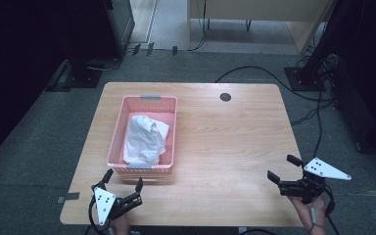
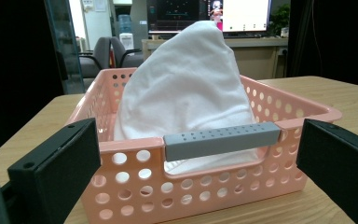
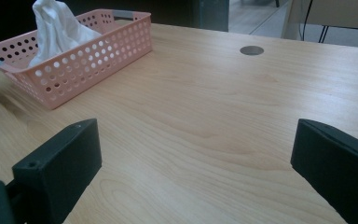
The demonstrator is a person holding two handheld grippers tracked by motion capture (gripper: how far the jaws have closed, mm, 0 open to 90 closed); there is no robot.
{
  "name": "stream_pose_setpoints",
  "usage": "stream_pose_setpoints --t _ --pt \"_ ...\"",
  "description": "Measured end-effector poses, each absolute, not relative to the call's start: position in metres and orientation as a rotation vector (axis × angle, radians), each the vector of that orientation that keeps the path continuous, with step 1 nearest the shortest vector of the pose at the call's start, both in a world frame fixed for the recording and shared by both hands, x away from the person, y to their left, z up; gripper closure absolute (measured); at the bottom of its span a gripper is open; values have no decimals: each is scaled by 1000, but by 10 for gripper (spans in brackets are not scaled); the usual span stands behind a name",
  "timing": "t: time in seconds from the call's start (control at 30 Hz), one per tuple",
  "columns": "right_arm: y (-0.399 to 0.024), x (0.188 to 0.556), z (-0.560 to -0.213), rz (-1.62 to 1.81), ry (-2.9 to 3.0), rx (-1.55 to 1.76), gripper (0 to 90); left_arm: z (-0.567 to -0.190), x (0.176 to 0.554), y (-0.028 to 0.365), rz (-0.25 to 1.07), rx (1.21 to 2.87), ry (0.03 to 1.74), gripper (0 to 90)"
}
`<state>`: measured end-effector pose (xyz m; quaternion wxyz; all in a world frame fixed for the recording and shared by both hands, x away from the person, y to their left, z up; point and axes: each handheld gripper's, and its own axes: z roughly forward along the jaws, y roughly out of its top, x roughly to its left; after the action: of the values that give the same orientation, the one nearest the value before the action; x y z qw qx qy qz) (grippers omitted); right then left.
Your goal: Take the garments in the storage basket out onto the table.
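Observation:
A pink perforated basket (image 1: 119,128) with grey handles stands on the left half of the wooden table, and a crumpled white cloth (image 1: 144,138) is heaped inside it. My left gripper (image 1: 123,181) sits open just in front of the basket's near end. In the left gripper view the basket's near wall (image 2: 135,179) and its grey handle (image 2: 221,138) lie straight ahead between the jaws, with the cloth (image 2: 186,88) rising above the rim. My right gripper (image 1: 284,168) stands open near the table's front right, nothing between its jaws. The right gripper view has the basket (image 3: 88,56) far off to the left.
A round dark grommet (image 1: 225,97) is set into the table near its back edge. Bare wood (image 1: 225,142) spans the table's middle and right. Cables (image 1: 318,112) and stand bases lie on the grey floor around the table.

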<state>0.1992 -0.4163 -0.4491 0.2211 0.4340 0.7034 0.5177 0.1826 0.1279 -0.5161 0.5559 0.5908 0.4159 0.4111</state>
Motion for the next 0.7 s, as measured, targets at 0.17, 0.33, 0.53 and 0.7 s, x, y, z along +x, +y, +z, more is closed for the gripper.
stream_pose_setpoints --t 0.17,0.33,0.53,0.7 --pt "-407 205 -448 1434 1964 1184 14 -516 183 128 968 1397 982 0" --pt "-401 209 -449 1438 1973 1181 14 -516 183 128 965 1397 981 0" --pt "-392 214 -450 1441 1987 1174 14 -516 183 128 965 1397 982 0" --pt "-384 218 -450 1436 2007 1163 14 -516 183 128 968 1396 981 0"
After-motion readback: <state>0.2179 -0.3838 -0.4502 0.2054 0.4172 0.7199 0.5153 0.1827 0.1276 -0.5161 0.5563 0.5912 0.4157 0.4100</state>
